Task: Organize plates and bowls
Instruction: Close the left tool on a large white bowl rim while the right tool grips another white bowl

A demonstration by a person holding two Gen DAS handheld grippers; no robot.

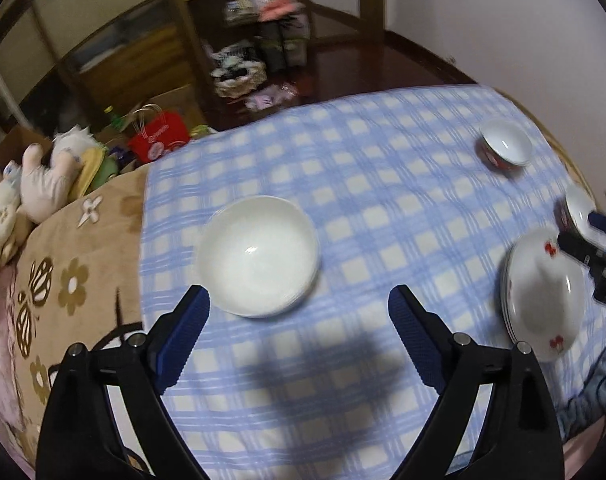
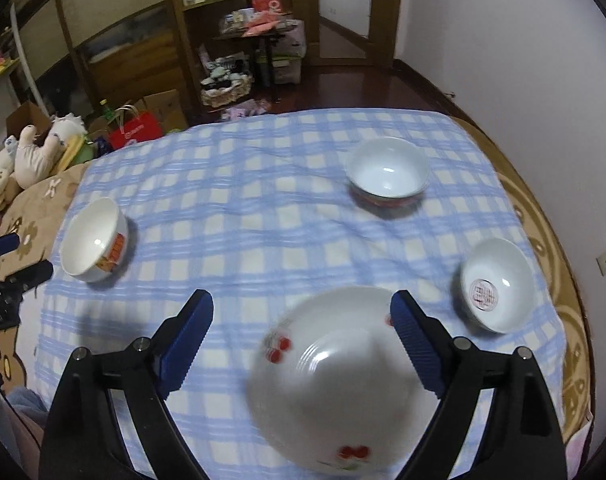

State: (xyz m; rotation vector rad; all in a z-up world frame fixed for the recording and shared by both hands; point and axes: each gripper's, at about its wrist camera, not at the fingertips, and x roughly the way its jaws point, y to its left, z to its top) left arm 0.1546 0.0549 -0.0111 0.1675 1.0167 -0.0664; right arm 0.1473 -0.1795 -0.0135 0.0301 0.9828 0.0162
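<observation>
The left gripper (image 1: 299,300) stands wide open with nothing between its fingers; the right gripper (image 2: 301,304) is likewise released, its blue pads clear of the plate stack (image 2: 331,380) that lies on the checked cloth (image 2: 243,208) just under and ahead of it, a little toward its right finger. The stack, white with red cherries, shows several rims one on another in the left view, so the plates look already gathered.

What the next move probably turns on is the bowls, which sit apart. The orange-marked bowl (image 2: 95,240) lies straight ahead of the left gripper, close to its left finger, upright, near the cloth's left edge; the left hand is plainly nearer to it. Two red-banded bowls lie on the right side: the far bowl (image 2: 389,172) toward the far edge, and the stamped bowl (image 2: 497,284) just right of the stack, tilted, close to the right edge of the bed. The right hand is nearer both.

Being round, the bowls offer no long axis; a rim grip from any side would serve. The middle of the cloth is bare and gives room to carry a bowl across, while the stamped bowl has little margin beside the edge
</observation>
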